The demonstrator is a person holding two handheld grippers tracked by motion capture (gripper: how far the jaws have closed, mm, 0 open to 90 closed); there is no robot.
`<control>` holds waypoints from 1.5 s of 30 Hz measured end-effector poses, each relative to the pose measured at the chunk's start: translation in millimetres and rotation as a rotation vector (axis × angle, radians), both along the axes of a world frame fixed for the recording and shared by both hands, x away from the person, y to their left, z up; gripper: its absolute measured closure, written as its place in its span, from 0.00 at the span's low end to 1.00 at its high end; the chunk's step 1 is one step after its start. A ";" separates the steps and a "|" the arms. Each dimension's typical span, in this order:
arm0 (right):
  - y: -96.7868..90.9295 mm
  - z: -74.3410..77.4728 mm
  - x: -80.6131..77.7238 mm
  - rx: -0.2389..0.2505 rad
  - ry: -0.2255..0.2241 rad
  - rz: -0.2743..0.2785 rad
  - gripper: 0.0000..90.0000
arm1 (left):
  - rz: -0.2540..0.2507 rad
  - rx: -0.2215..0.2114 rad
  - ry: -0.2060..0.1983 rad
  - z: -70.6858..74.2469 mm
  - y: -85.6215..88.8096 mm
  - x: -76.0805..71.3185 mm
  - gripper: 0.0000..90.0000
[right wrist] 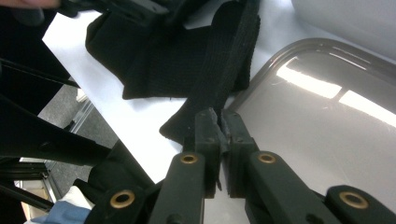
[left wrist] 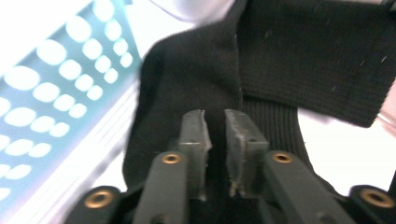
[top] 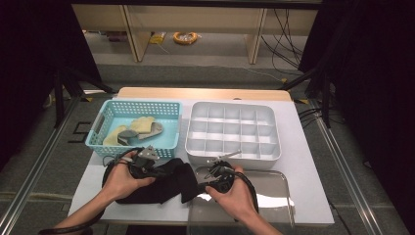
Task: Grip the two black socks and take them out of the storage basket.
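A black sock (top: 166,185) lies crumpled on the white table near the front edge, between my two hands. My left gripper (top: 162,171) lies over its left part; in the left gripper view its pads (left wrist: 194,133) stand a small gap apart over the black knit (left wrist: 196,70), not pressing it. My right gripper (top: 199,185) comes in from the right. In the right gripper view its jaws (right wrist: 217,116) are closed on the end of a ribbed black strip of the sock (right wrist: 233,60), which runs taut away from them.
A turquoise basket (top: 110,110) at the back left holds yellow and grey socks (top: 142,125). A white compartment box (top: 274,147) stands at the back right. A shiny dark tray (top: 274,196) lies under my right hand at the table's front edge.
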State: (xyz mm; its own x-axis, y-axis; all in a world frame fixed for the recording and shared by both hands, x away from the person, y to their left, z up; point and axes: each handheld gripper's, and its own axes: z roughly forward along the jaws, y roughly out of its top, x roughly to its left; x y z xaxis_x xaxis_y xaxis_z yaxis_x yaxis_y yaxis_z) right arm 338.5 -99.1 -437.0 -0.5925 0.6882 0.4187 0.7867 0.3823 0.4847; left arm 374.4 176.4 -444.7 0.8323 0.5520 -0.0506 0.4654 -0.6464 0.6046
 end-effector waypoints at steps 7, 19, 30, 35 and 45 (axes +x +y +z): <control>2.4 -0.5 -0.3 -0.010 0.013 -0.021 0.97 | -0.036 0.015 -0.054 -2.4 -2.3 -2.2 0.62; 2.9 -0.1 -1.0 0.001 0.027 -0.016 0.97 | -0.049 0.073 -0.089 -9.6 -14.8 -2.4 0.84; -1.2 12.2 0.2 0.081 0.014 0.010 0.97 | -0.001 0.033 -0.115 40.3 11.4 -6.9 0.97; -0.9 19.5 0.6 0.125 -0.001 0.027 0.97 | 0.008 0.001 -0.054 63.3 36.4 -21.3 0.97; 5.5 28.9 1.7 0.170 0.051 0.097 0.97 | -0.043 0.016 0.143 69.6 77.1 -43.0 0.97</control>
State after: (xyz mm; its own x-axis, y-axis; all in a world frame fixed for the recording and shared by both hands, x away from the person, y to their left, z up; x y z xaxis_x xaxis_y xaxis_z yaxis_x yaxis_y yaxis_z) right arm 340.2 -93.6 -408.1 -0.6277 0.5458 0.5551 0.7753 0.3738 0.5091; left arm 331.4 253.5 -375.1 0.8401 0.5178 -0.1617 0.5177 -0.6763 0.5240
